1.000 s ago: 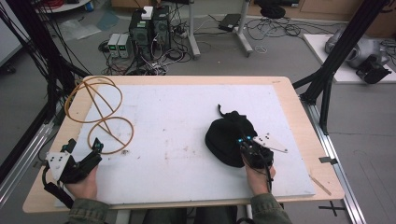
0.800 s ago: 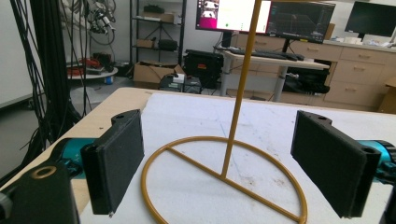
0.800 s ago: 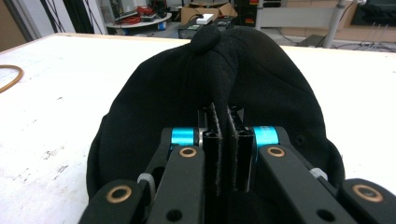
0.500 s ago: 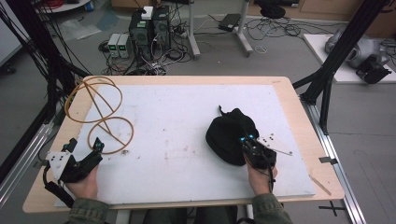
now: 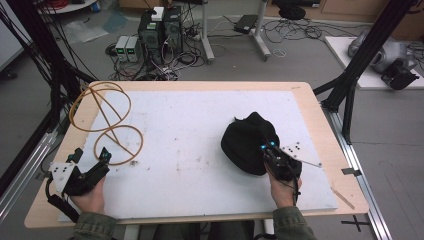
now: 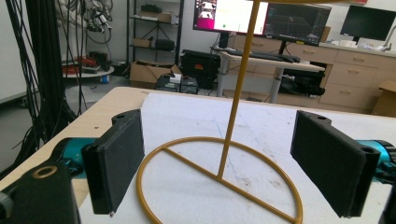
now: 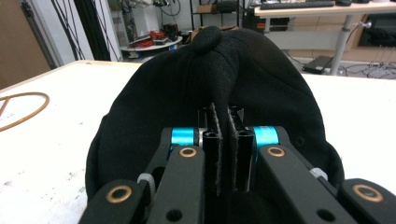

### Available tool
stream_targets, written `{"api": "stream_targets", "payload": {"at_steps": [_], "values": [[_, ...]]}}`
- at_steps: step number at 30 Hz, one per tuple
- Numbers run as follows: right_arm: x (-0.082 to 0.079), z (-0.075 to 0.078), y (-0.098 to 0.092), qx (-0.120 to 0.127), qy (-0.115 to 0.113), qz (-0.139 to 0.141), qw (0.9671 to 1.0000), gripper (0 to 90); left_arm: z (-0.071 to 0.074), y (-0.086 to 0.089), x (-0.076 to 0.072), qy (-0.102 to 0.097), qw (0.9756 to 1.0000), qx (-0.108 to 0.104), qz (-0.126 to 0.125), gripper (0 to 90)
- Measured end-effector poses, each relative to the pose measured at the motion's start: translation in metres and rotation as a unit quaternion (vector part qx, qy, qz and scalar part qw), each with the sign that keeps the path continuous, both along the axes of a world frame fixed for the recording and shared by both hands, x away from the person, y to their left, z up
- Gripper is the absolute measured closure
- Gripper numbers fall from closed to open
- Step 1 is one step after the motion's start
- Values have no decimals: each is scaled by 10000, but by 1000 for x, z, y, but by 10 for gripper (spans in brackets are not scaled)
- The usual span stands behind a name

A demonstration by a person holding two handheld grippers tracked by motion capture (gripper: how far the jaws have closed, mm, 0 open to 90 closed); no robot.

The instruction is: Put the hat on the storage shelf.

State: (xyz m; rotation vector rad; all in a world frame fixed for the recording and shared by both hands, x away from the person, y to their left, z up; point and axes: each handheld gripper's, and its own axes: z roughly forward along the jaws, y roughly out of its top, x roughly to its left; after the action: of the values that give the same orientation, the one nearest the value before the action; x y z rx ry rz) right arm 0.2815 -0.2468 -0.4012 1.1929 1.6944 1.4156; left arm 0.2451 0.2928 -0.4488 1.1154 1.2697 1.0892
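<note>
**Hat pinched at right, wire stand between open jaws at left**

On the right half of the white surface (image 5: 200,130) lies a black hat (image 5: 247,142), rumpled into a low mound. The right gripper (image 5: 268,152) meets it at its near edge; in the right gripper view its jaws are pressed together on a fold of the hat (image 7: 219,79), the cloth rising in a ridge from between them. The right hand (image 5: 282,187) holds that gripper from the near edge of the surface.

Well apart from the hat, at the left side, stands a yellow wire stand (image 5: 105,120): a ring base flat on the surface, a thin upright rod, and a second ring at the top. The left gripper (image 5: 102,160) sits just beside the base ring, held by the left hand (image 5: 90,197). In the left gripper view its jaws are spread wide, one on each side of the base ring (image 6: 219,179), not touching it, with the rod rising between them.

Beyond the surface, the floor (image 5: 230,60) carries computer boxes and tangled cables.
</note>
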Motion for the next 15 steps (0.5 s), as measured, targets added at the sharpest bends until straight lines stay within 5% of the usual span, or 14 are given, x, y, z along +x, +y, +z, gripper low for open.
{"api": "stream_targets", "payload": {"at_steps": [5,15], "values": [[2,10,8,28,-197,-29,9998,867,1,0,-2,-42,10000,-36,-22,178],[5,56,28,13,-618,97,9980,867,2,2,-8,-61,9999,25,-116,177]]}}
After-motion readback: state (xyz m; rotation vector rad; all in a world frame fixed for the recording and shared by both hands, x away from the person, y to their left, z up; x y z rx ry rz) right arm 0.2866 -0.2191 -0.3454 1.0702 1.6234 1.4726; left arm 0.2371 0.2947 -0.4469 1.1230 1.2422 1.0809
